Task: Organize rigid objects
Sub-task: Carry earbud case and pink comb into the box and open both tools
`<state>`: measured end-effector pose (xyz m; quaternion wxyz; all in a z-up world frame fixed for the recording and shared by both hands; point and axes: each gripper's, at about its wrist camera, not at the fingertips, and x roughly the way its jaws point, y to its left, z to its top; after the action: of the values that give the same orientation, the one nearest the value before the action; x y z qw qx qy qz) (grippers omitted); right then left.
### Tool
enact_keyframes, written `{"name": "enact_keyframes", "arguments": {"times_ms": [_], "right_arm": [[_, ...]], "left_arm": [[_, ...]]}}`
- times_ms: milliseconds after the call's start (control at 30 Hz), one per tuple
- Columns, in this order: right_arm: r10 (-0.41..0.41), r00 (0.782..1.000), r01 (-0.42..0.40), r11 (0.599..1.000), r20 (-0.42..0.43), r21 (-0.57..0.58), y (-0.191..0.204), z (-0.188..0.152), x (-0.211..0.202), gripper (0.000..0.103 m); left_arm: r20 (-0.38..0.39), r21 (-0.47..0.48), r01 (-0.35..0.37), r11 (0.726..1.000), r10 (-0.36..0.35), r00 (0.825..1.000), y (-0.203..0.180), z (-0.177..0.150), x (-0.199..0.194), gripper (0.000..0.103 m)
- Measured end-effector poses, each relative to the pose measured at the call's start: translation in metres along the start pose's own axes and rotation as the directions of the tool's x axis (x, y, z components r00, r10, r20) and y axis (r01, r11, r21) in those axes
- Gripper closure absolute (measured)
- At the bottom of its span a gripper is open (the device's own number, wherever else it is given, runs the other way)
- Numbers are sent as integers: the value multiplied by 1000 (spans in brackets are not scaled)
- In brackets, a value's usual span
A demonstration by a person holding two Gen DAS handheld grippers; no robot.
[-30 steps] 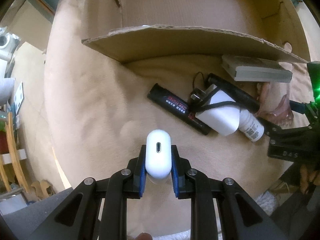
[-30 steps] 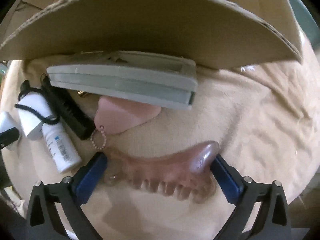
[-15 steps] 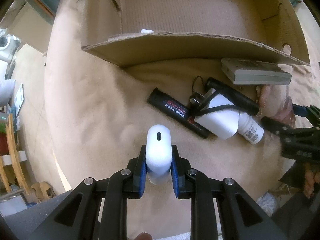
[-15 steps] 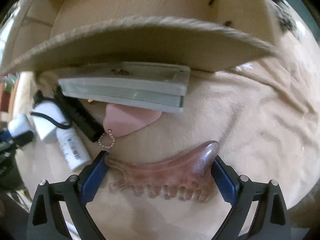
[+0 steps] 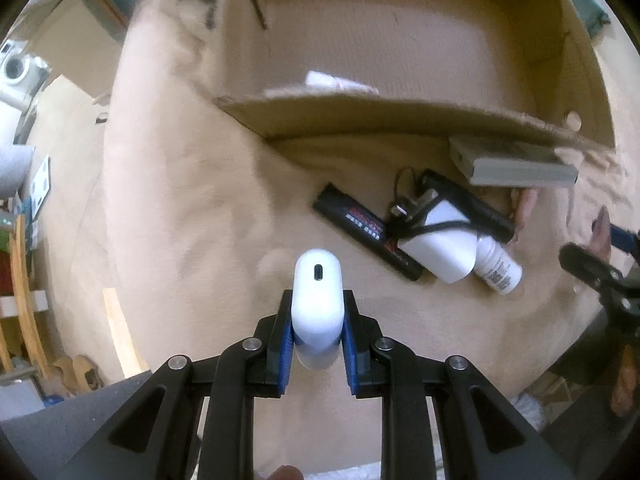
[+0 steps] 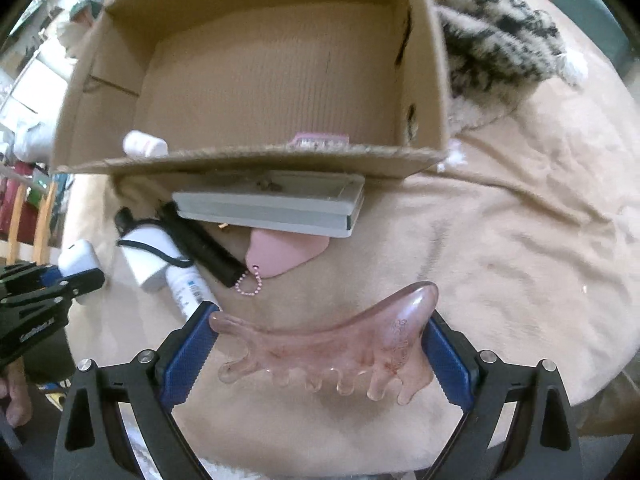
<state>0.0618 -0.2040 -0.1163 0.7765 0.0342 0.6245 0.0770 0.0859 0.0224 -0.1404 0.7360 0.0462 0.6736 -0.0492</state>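
The right gripper (image 6: 320, 344) is clamping the rigid, slippery pink comb (image 6: 332, 344) end to end above the blanket (near the cardboard box (image 6: 248, 158)), while the left gripper (image 5: 318, 334) is pinching the light, smooth white case (image 5: 318, 300) at mid-body

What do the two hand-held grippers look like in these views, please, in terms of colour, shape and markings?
Both look alike. The left hand-held gripper has a matte black frame of angled linkage bars with triangular cut-outs and silver pivot pins, and blue pads on its fingers. The right hand-held gripper has the same black bars, silver pins and ribbed blue pads. White lettering on the left one's body is too blurred to read.
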Motion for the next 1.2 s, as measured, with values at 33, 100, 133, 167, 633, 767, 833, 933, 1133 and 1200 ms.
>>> {"name": "enact_keyframes", "arguments": {"times_ms": [33, 100, 133, 167, 633, 767, 833, 933, 1133, 1200], "right_arm": [[9, 1000, -9, 1000, 10, 3, 0, -1, -7, 0], [19, 999, -19, 1000, 38, 3, -1, -4, -22, 0], [24, 998, -24, 1000, 52, 4, -1, -4, -27, 0], [30, 997, -30, 1000, 66, 6, -1, -5, -34, 0], [136, 927, -121, 991, 349, -65, 4, 54, -139, 0], [156, 898, -123, 987, 411, -106, 16, 83, -148, 0], [166, 887, -125, 985, 430, -123, 19, 98, -145, 0], [174, 883, -128, 983, 437, -132, 19, 115, -130, 0], [170, 919, -145, 985, 355, -95, 9, 129, -67, 0], [153, 931, -130, 987, 332, -91, 8, 128, -52, 0]], "left_arm": [[12, -7, 0, 1000, 0, 1000, 2, 0, -4, 84], [39, -26, 4, 1000, -3, 999, 5, -1, -13, 84], [52, -35, 7, 999, -5, 999, 7, -2, -18, 84], [65, -41, 9, 999, -7, 998, 8, -2, -23, 84], [327, -94, 51, 994, -18, 945, 11, 34, -125, 84], [375, -73, 48, 996, -17, 927, 3, 57, -145, 84], [393, -59, 26, 998, -1, 920, -3, 69, -148, 84], [400, -40, -13, 999, 28, 916, -12, 86, -142, 84], [360, 1, -82, 997, 76, 930, -26, 105, -91, 84], [360, 9, -59, 998, 52, 931, -28, 106, -78, 84]]}}
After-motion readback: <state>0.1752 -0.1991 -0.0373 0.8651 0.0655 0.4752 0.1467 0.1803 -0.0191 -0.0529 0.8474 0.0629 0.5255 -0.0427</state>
